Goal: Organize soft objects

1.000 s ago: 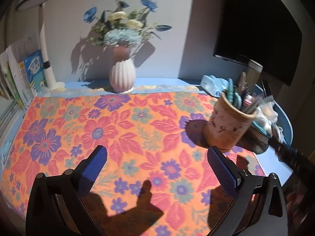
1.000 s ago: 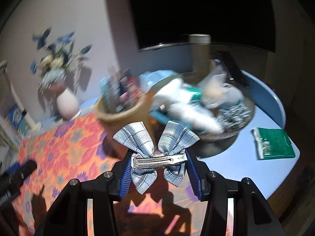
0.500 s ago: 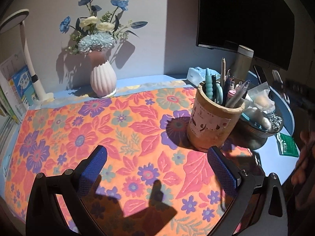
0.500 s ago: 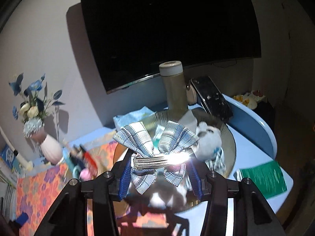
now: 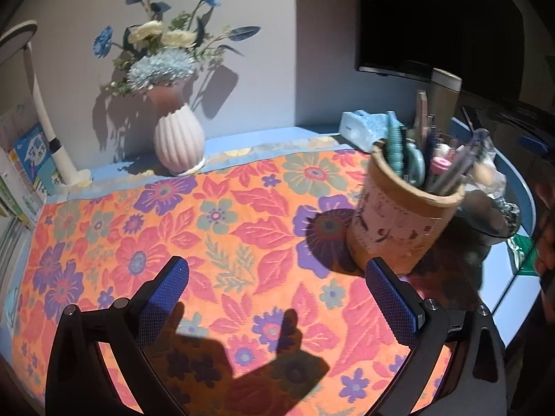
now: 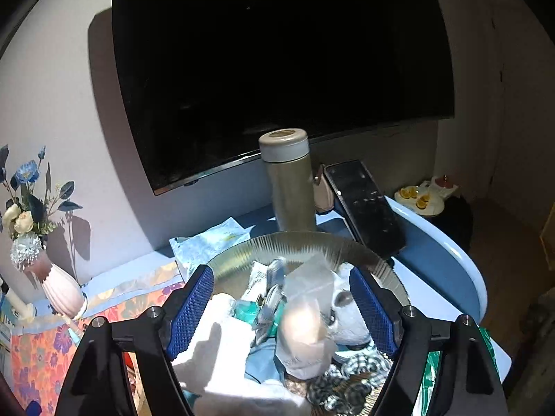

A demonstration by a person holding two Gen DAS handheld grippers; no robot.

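My right gripper (image 6: 281, 306) is open above a ribbed glass bowl (image 6: 312, 246) full of soft things. The plaid bow hair clip (image 6: 272, 300) lies blurred among them, free of the pads. Around it are a white cloth (image 6: 222, 339), a small plush toy (image 6: 348, 315), a clear bag (image 6: 307, 315) and a checked scrunchie (image 6: 350, 376). My left gripper (image 5: 277, 298) is open and empty, low over the orange floral mat (image 5: 222, 228). The bowl shows at the right in the left wrist view (image 5: 492, 222).
A pen cup (image 5: 402, 218) stands on the mat's right side. A pink vase of flowers (image 5: 178, 144) and a desk lamp (image 5: 52, 135) stand at the back. A thermos (image 6: 289, 187), a remote (image 6: 364, 208), a tissue pack (image 6: 208, 242) and a dark screen (image 6: 277, 62) lie behind the bowl.
My right gripper has opened and let go of the bow clip, which has dropped into the bowl. The right gripper moved in over the bowl. The left gripper shifted slightly.
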